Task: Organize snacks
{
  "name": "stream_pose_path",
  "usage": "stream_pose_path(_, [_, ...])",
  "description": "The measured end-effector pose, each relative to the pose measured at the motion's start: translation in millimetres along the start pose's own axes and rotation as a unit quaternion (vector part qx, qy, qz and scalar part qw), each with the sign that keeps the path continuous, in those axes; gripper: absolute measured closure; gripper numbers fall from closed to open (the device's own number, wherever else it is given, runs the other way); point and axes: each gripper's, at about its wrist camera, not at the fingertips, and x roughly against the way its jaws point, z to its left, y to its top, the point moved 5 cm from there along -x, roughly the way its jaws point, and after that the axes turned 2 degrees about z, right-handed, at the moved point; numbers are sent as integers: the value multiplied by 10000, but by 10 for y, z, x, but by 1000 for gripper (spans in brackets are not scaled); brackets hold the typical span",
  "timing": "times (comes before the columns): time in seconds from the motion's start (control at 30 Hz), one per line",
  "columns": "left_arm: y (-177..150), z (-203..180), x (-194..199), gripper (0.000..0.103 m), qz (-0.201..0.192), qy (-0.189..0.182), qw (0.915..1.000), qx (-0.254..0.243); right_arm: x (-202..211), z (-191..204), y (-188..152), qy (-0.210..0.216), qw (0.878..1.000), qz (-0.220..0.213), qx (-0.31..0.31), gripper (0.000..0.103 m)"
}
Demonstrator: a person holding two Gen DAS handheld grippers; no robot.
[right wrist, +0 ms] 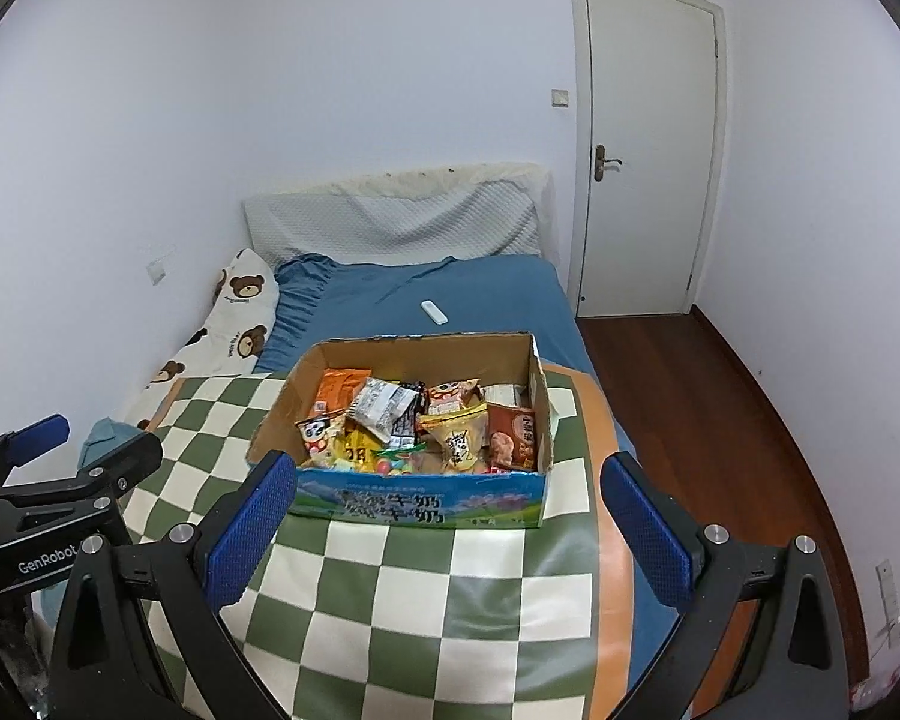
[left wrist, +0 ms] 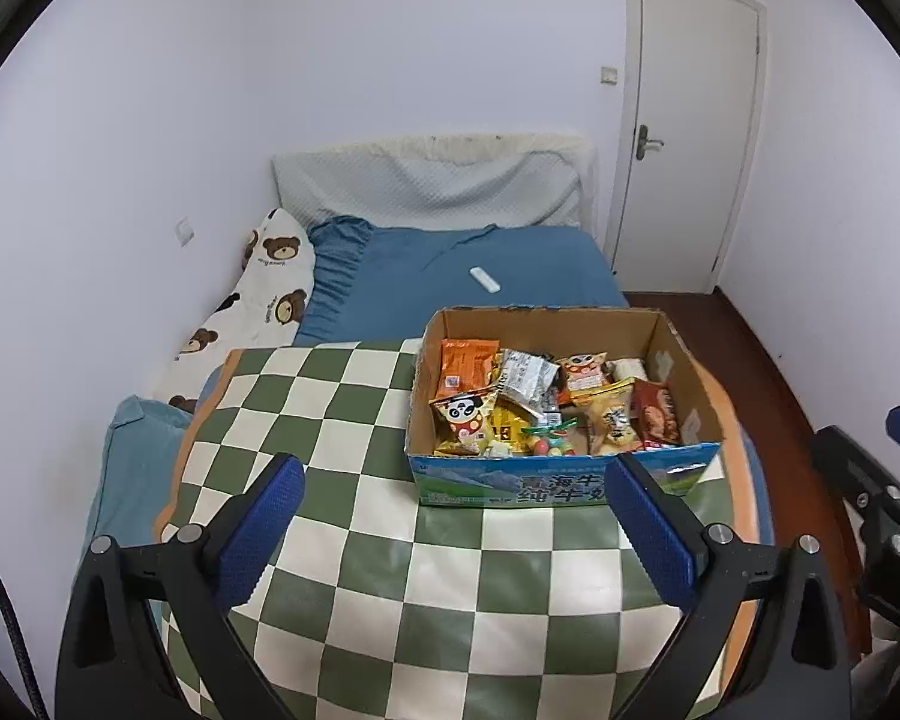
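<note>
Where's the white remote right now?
In both wrist views the white remote lies on the blue bedsheet, just beyond the snack box, nearer the door side.

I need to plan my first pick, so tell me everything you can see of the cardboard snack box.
The cardboard box is open-topped, brown inside, its front printed blue and green with Chinese characters. The rim is torn and uneven. It sits upright on the green-and-white checkered mat, toward the far edge near the blue bedsheet. Snack packets fill it loosely. Neither tool touches it.
</note>
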Motion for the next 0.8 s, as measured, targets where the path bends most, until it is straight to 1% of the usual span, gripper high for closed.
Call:
stream_pose_path(0.23, [16,-15,-407,1,270,126,9995,-58,-500,-39,19,-53,9998,182,-40,0])
stream_pose_path(0.43, [24,-9,-614,1,389,183,9991,-36,-796,-53,-21,-45,9995,293,-108,0])
stream_pose_path(0.6, [41,11,-693,1,437,215,9988,-39,-930,-35,-18,-78,9993,344,-75,0])
stream_pose_path(0.8, [45,38,-737,1,487,203,9986,3,-987,-15,-9,-102,9992,379,-57,0])
